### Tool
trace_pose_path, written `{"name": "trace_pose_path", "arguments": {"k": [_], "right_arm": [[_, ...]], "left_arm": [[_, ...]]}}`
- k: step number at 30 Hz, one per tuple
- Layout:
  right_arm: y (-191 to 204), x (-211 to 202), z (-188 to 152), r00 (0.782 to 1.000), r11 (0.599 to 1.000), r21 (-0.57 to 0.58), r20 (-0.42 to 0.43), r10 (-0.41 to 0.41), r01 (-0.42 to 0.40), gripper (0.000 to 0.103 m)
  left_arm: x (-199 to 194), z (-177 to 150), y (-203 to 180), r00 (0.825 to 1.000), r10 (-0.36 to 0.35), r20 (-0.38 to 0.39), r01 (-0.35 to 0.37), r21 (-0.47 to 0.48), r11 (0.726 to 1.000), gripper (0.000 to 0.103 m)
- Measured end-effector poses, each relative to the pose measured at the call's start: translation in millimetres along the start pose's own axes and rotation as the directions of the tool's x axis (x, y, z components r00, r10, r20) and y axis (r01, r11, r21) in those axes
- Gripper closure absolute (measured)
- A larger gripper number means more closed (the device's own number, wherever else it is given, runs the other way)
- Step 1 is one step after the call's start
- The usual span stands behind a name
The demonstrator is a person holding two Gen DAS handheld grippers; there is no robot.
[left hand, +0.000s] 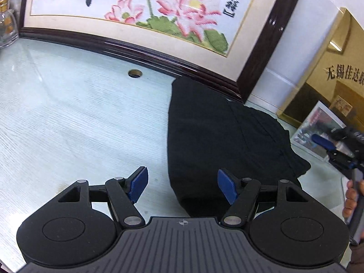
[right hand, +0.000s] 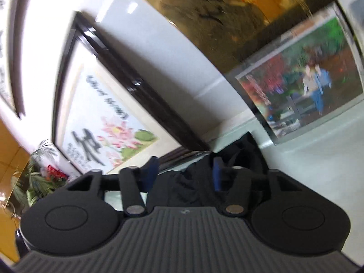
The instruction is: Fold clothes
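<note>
A black garment point(left hand: 211, 136) lies folded in a long strip on the pale glass-topped table point(left hand: 75, 122), reaching from the frame at the back to my left gripper. My left gripper point(left hand: 182, 185) is open and empty, just above the garment's near end, its right blue pad point(left hand: 226, 187) over the cloth. My right gripper point(right hand: 184, 174) is open, tilted, with the black garment point(right hand: 193, 182) bunched between and below its blue pads; the view is blurred. The right gripper also shows at the right edge of the left wrist view point(left hand: 336, 150), held by a hand.
A framed lotus embroidery point(left hand: 145, 16) leans at the table's back edge. A gold plaque point(left hand: 332, 72) and a photo print point(right hand: 300, 97) stand at the right. A glass bottle point(left hand: 6, 20) stands far left. A cable hole point(left hand: 135, 73) is in the table.
</note>
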State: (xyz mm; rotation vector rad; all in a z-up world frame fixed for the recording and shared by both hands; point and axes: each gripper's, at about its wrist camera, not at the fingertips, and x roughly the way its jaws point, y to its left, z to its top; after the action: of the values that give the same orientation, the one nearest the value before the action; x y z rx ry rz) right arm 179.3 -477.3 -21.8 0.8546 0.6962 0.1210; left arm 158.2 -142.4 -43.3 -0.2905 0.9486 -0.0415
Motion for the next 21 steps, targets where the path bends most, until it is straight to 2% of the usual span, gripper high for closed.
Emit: {"name": "trace_pose_path", "arguments": {"k": [1,2,14,21], "right_arm": [[-4.4,8.8,0.9,1.000,1.000,0.012,-0.017,-0.015,0.015,0.080],[-7.3,14.4,0.4,0.999,1.000,0.020,-0.027,-0.024,0.024,0.089],[-30.6,51.1,-8.8,0.990,0.991,0.060,-0.082,-0.114,0.119,0.088],[-43.9,66.2,-15.0,0.993,0.987,0.147,-0.103,-0.054,0.069,0.088]], "left_arm": [[-0.5,0.6,1.2,1.000,0.004,0.005,-0.004,-0.003,1.000,0.032],[-0.1,1.3,2.3,1.000,0.009,0.009,-0.009,-0.004,1.000,0.032],[22.4,8.1,-2.7,1.000,0.008,-0.015,-0.008,-0.019,1.000,0.032],[30.8,5.3,-10.6,0.999,0.006,-0.032,-0.006,-0.004,1.000,0.032]]}}
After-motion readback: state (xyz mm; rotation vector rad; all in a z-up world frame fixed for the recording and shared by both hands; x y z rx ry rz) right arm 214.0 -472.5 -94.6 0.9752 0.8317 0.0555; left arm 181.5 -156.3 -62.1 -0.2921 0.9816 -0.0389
